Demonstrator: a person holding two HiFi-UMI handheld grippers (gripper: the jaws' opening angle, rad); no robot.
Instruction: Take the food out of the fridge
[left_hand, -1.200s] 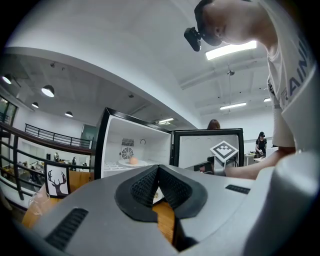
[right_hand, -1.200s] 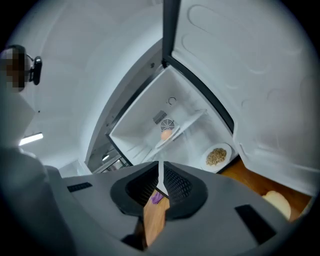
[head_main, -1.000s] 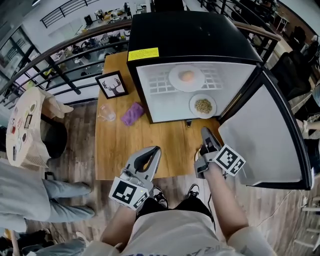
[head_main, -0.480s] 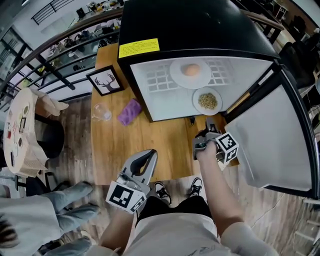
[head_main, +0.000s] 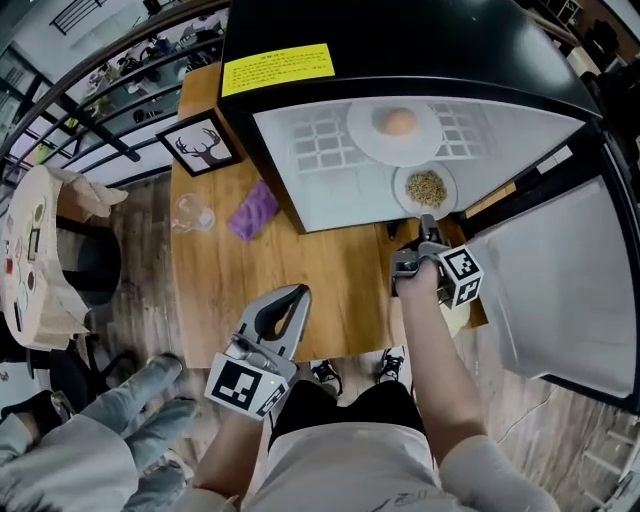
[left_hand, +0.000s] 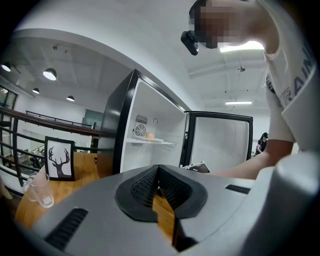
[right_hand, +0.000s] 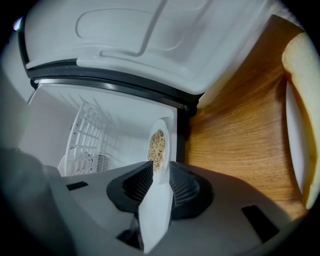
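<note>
- Wooden table (head_main: 300, 270) under everything — a black fridge (head_main: 400, 40) stands on its far part, its door (head_main: 560, 270) swung wide open to the right.
- The small plate of grains (head_main: 426, 188) is at the front right of the fridge's white inside, close to the hinge side.
- The right gripper (head_main: 428, 228) is at the open front, pointing in. Its own view shows the jaws closed on the plate's near rim, with the plate edge-on between them.
- Further back and to the left, a bigger plate (head_main: 395, 125) sits on the wire shelf, with one round orange-tan piece of food (head_main: 399, 122) on it.
- The left gripper (head_main: 298, 296) is low over the near edge of the table, well apart from the fridge. Its jaws are together at the tips with nothing between them.
- On the table left of the fridge, a purple cloth (head_main: 252, 210) lies just beside the front corner. A clear glass (head_main: 190, 212) is near it and a framed deer picture (head_main: 200, 145) stands further back.
- A yellow label (head_main: 277, 68) sits on the fridge's top front edge; its print is too small to read.
</note>
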